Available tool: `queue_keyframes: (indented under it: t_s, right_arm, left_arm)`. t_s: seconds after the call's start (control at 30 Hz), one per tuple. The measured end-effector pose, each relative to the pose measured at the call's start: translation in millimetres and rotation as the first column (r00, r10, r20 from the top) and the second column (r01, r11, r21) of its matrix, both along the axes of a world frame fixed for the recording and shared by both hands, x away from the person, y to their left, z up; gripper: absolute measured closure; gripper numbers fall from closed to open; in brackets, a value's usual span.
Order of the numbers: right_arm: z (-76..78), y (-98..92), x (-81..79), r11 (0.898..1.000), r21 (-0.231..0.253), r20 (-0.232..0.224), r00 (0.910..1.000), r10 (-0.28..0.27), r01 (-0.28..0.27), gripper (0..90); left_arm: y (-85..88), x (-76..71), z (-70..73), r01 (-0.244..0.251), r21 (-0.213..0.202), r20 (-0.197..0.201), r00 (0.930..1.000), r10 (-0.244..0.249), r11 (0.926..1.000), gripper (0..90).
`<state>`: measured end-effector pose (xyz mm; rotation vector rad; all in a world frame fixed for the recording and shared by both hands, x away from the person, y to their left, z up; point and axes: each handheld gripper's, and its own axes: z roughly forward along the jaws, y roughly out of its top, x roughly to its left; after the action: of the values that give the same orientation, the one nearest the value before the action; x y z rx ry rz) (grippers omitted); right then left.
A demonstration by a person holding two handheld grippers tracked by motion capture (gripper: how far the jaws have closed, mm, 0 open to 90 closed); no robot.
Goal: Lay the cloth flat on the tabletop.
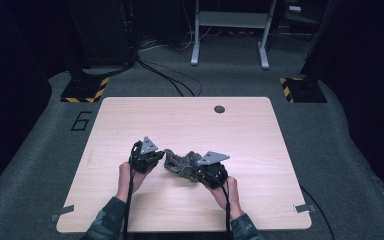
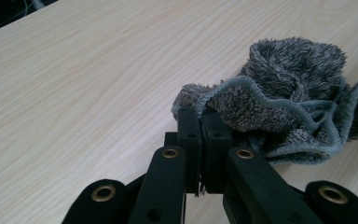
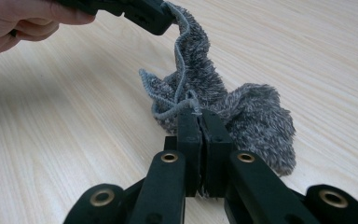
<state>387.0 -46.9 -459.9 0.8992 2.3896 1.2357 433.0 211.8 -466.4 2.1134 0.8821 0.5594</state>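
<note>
The left gripper [image 1: 156, 161] is clamped on the left edge of the grey cloth [image 1: 180, 162], which lies crumpled on the table [image 1: 190, 120] near its front middle. The right gripper [image 1: 199, 172] pinches the cloth's right hem.

1 camera overhead facing forward-down; 2 ride close behind jaws — all share the cloth [image 1: 180, 162].

Bright, evenly lit tabletop; surroundings dark, slightly soft.

Both tongs, left [image 1: 161, 159] and right [image 1: 192, 170], are clamped tight, tips facing each other, low.
</note>
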Motion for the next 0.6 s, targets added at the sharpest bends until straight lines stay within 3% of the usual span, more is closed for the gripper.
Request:
queue_keyframes:
  t_s: [0.43, 0.6]
  right_arm:
    - [-2.9, -35.4, -37.2, 0.998, -0.051, 0.014, 0.9996, -0.025, 0.026, 87.7]
    - [-10.4, -57.6, -55.1, 0.994, -0.087, -0.002, 0.9978, -0.067, 0.066, 87.7]
  left_arm:
    - [8.8, 3.6, 3.2, -0.032, -0.017, -0.008, 0.9995, 0.032, 0.9993, 88.2]
    - [14.1, 5.8, 3.2, -0.045, -0.026, -0.023, 0.9987, 0.045, 0.9986, 88.2]
